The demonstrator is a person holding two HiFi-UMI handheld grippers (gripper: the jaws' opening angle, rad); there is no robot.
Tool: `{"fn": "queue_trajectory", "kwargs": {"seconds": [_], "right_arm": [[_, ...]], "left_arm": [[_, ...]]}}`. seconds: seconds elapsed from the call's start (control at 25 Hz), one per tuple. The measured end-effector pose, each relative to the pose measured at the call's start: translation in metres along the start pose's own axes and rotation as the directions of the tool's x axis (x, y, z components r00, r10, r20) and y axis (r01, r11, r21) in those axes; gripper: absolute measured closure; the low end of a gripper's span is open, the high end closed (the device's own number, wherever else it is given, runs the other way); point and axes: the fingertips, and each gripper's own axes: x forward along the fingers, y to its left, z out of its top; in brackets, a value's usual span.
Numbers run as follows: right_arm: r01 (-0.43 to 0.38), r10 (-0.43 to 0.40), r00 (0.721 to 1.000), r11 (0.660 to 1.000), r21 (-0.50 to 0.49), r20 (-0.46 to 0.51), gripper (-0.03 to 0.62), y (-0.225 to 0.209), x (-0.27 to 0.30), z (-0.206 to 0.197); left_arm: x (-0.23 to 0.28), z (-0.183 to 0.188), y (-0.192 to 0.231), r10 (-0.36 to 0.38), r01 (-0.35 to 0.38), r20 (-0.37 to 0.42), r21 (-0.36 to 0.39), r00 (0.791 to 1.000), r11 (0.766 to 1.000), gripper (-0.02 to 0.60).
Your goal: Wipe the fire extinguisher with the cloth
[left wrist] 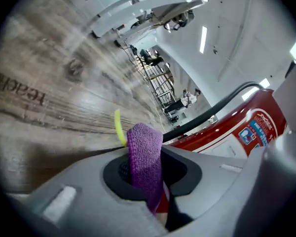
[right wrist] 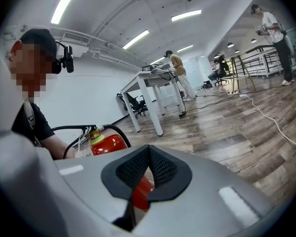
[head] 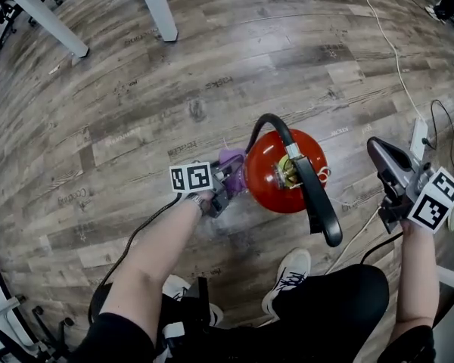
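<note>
1. Standing upright on the wooden floor [head: 212,51], the red fire extinguisher [head: 276,174] is seen from above in the head view; its black hose [head: 268,123] arches over its top and its black handle [head: 318,203] points toward the person
2. The left hand-held gripper [head: 223,191] is at the left side of the fire extinguisher, low, and its jaws pinch the purple cloth [head: 231,159]
3. In the left gripper view the cloth stands up as a folded strip between the jaws, and the red body with its label is just behind it
4. The cloth lies right against the left side of the red body; I cannot tell if it really presses on it
5. The right hand-held gripper [head: 378,150] is to the right of the fire extinguisher, well apart from it, with its jaws pressed together and nothing between them
6. One white shoe [head: 287,271] of the person rests on the floor just below the fire extinguisher
7. White table legs [head: 155,6] stand far beyond the fire extinguisher, at the top of the head view
</note>
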Motion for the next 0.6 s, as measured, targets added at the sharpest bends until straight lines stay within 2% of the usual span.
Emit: {"fn": "queue_trajectory", "kwargs": {"seconds": [0.08, 0.2, 0.32, 0.44, 0.6], "right_arm": [[0.013, -0.013, 1.0, 1.0, 0.021, -0.011, 0.589, -0.003, -0.003, -0.012], [0.025, -0.024, 0.999, 0.999, 0.04, -0.023, 0.589, -0.002, -0.003, -0.025], [0.027, -0.026, 1.0, 0.999, 0.04, -0.016, 0.591, 0.002, -0.005, -0.025], [0.021, -0.021, 1.0, 0.999, 0.037, 0.01, 0.589, 0.008, -0.005, -0.019], [0.012, -0.014, 0.999, 0.999, 0.038, 0.049, 0.591, 0.012, -0.005, -0.009]], "left_arm": [[0.002, -0.006, 0.015, 0.002, 0.0, 0.052, -0.046, 0.999, 0.999, 0.526], [0.0, -0.005, 0.019, -0.023, 0.03, 0.11, -0.07, 0.994, 0.997, 0.528], [-0.004, -0.004, 0.009, -0.055, 0.063, 0.085, -0.088, 0.995, 0.994, 0.528], [-0.014, 0.013, -0.031, -0.162, 0.166, 0.054, -0.088, 0.985, 0.982, 0.526], [-0.036, 0.045, -0.119, -0.304, 0.306, 0.039, -0.102, 0.952, 0.946, 0.528]]}}
